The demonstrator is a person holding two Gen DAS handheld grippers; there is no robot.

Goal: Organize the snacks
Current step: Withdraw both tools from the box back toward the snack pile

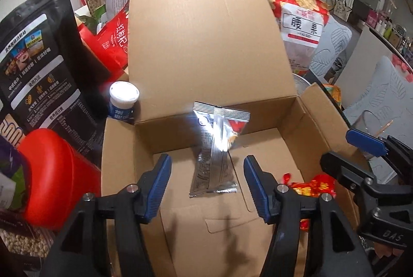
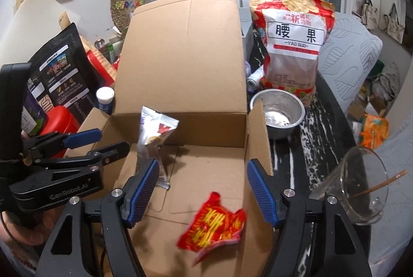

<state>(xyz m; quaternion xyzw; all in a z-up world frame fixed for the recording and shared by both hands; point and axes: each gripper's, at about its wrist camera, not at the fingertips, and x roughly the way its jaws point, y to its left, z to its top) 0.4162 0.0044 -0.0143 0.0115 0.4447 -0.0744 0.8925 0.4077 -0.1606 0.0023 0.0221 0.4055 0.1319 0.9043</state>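
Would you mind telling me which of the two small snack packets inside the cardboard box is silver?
The tall packet near the middle of the box is silver, with a little red on one side. The other, the crumpled packet at the box's near edge, is red with yellow print.

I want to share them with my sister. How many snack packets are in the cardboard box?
2: a silver packet near the box's middle, and a red packet by the near right corner. The near edge is hidden, so more may be there.

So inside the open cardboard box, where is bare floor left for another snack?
Cardboard box floor is bare toward the back wall and right wall, right of the silver packet and behind the red packet. The near-left floor, under the left hand-held gripper, also looks bare. Outside, the left side is crowded: black pouch, red container, white-capped bottle.
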